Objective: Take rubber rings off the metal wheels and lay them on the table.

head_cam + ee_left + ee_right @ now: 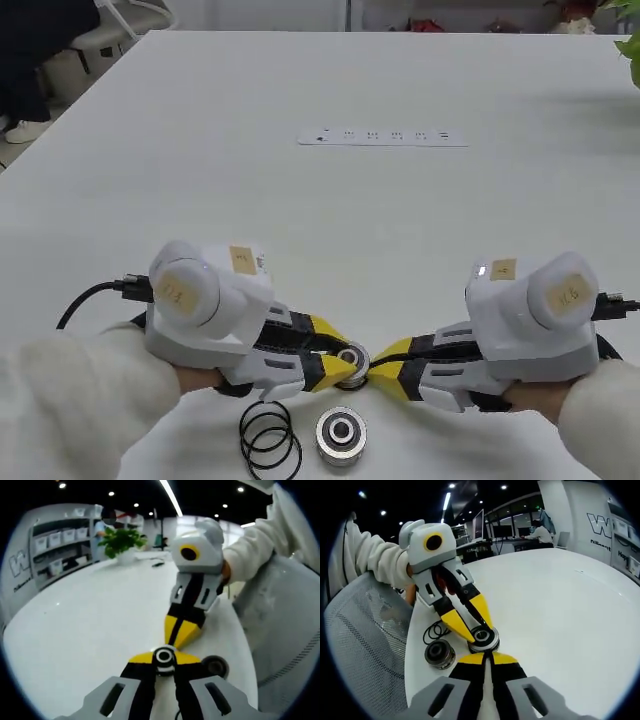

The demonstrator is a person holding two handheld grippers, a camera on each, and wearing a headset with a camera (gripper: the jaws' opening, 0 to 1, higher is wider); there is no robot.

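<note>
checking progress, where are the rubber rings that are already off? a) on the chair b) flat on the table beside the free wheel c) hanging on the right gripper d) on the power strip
b: in the head view the black rubber rings lie flat on the table, right beside the free wheel.

Left tongs (336,364) and right tongs (378,372), tips at one metal wheel (352,357)
</note>
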